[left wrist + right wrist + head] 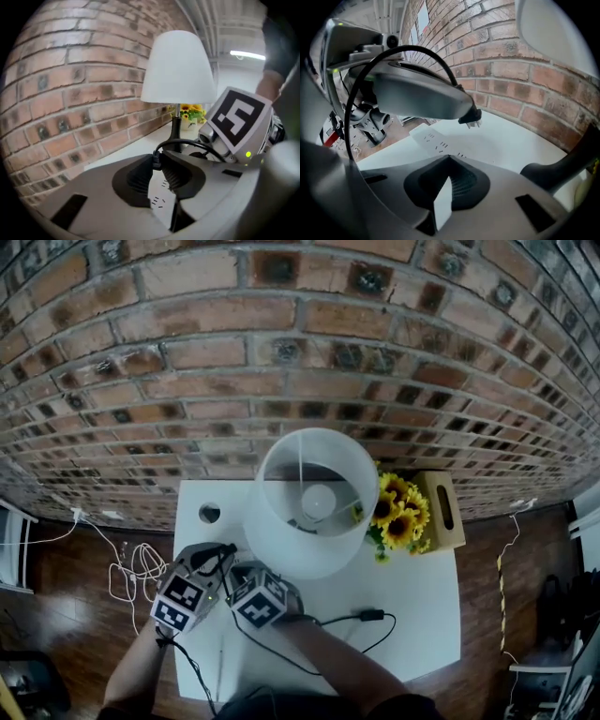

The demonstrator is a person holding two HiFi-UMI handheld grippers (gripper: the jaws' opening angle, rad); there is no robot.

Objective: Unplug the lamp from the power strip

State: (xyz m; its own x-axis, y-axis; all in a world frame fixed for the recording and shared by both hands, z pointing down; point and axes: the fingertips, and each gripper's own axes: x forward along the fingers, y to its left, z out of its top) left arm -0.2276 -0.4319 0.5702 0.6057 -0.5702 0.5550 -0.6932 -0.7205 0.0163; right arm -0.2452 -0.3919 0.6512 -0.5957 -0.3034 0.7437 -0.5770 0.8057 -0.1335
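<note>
The white power strip is clamped at its near end in the right gripper. Just above it, the lamp's black plug is gripped by the left gripper, prongs clear. The white-shaded lamp is seen beyond both.

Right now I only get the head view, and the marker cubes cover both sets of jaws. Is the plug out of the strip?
Observer: Yes. The right gripper view shows the plug in the air above the strip, with its prongs bare.
Operator: What's holding it?
Observer: The left gripper is shut on the plug, and the cord loops off to the side.
Operator: And the right one?
Observer: The right gripper is shut on the near end of the strip.
</note>
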